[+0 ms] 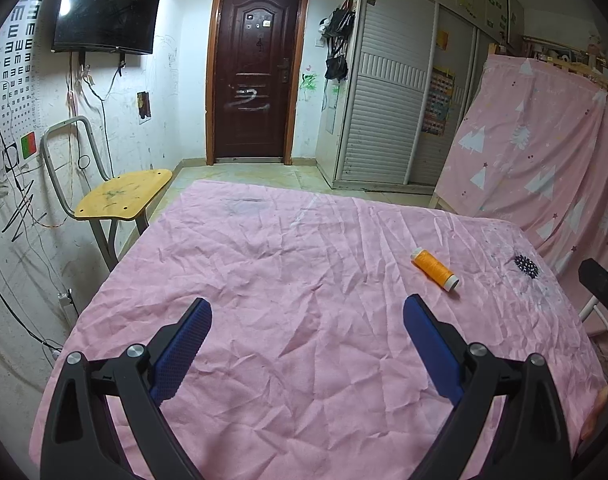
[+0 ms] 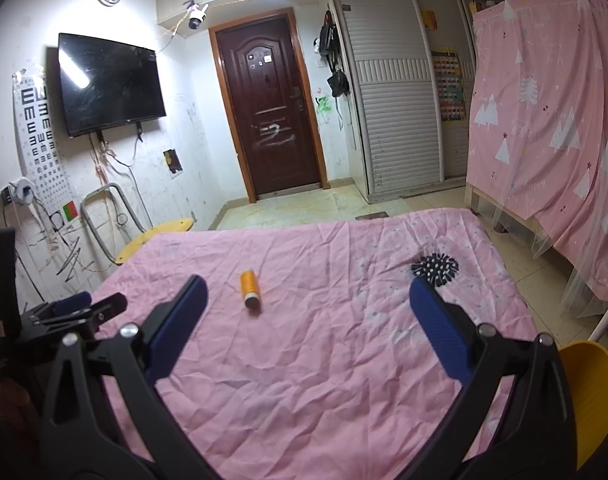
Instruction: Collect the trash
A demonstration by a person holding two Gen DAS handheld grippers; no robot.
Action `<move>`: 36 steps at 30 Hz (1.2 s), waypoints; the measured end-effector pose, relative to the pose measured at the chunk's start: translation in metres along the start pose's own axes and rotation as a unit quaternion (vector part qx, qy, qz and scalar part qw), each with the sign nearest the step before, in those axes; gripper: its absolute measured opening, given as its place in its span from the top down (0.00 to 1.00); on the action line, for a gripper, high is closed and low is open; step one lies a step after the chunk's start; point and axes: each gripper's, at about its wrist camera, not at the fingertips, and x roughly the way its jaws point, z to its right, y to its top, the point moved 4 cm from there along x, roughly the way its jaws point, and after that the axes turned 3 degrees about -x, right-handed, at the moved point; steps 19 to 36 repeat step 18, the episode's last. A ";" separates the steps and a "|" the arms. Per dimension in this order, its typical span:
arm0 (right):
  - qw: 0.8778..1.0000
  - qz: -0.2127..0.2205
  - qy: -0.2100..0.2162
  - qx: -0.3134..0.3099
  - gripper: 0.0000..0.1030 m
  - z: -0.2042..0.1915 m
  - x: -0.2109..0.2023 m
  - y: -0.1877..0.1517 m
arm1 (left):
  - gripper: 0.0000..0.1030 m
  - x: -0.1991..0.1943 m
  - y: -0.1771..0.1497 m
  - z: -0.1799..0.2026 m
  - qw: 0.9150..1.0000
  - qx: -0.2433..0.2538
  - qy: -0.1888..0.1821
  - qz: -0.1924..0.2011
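Lying on its side on the wrinkled pink cloth covering the table (image 1: 304, 280), a small spool of orange thread with white ends (image 1: 434, 269) sits alone, right of the table's middle and just left of a black spiky print on the cloth (image 2: 435, 269). The left gripper (image 1: 307, 316) hangs over the near part of the cloth, its blue-padded fingers (image 1: 184, 344) spread wide with nothing between them. The right gripper (image 2: 308, 296) does the same beside it, jaws equally wide and bare; the spool lies just beyond them, nearer its left finger. At the near right edge a yellow plastic container (image 2: 592, 392) shows below table level. A yellow-seated metal chair (image 1: 120, 196) stands at the far left.
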 end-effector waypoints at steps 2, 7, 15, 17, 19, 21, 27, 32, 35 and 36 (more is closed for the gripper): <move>1.000 0.000 -0.001 0.000 0.06 0.000 0.000 0.000 | 0.13 -0.001 0.000 0.001 1.000 0.003 -0.004 0.004; 1.000 0.000 -0.001 0.001 0.06 0.002 0.000 0.000 | 0.13 -0.004 0.000 0.005 1.000 0.015 -0.006 0.012; 1.000 -0.026 0.014 0.008 0.06 0.002 0.011 -0.014 | 0.13 -0.002 0.000 0.004 1.000 0.014 -0.005 0.004; 0.999 -0.026 0.019 0.005 0.06 0.002 0.011 -0.015 | 0.13 -0.001 0.000 0.004 1.000 0.015 -0.005 0.003; 0.999 -0.030 0.018 0.005 0.06 0.001 0.012 -0.015 | 0.13 -0.001 0.000 0.004 1.000 0.015 -0.005 0.002; 0.999 -0.030 0.018 0.005 0.06 0.001 0.012 -0.015 | 0.13 -0.001 0.000 0.004 1.000 0.015 -0.005 0.002; 0.999 -0.030 0.018 0.005 0.06 0.001 0.012 -0.015 | 0.13 -0.001 0.000 0.004 1.000 0.015 -0.005 0.002; 0.999 -0.030 0.018 0.005 0.06 0.001 0.012 -0.015 | 0.13 -0.001 0.000 0.004 1.000 0.015 -0.005 0.002; 0.999 -0.030 0.018 0.005 0.06 0.001 0.012 -0.015 | 0.13 -0.001 0.000 0.004 1.000 0.015 -0.005 0.002; 0.999 -0.030 0.018 0.005 0.06 0.001 0.012 -0.015 | 0.13 -0.001 0.000 0.004 1.000 0.015 -0.005 0.002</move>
